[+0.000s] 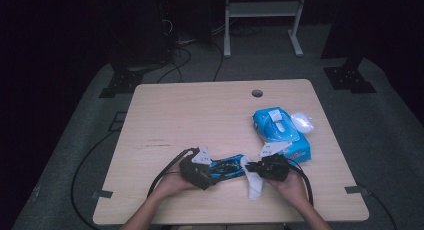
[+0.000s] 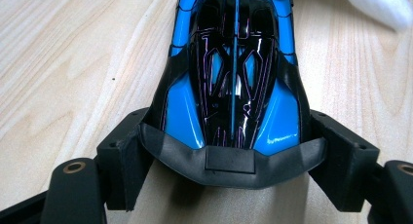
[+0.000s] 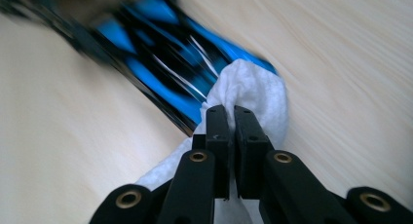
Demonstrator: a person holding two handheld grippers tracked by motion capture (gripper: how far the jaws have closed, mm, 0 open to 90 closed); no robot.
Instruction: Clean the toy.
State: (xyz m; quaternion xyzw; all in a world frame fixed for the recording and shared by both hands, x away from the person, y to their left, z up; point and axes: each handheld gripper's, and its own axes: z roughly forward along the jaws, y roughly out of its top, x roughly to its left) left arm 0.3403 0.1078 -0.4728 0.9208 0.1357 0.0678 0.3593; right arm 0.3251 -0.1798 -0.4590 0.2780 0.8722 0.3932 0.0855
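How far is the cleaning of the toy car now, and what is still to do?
Done: a wipe is out of the wipes pack, and the left gripper is shut on the blue toy car. In hand: the right gripper, shut on the wipe, presses it against one end of the car. Left: probably the rest of the body; how clean it is I cannot tell.

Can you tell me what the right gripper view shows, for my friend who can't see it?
The right gripper has its two black jaws shut on a white wipe, pressed against a blue and black toy car. The car looks blurry and lies on a light wooden table.
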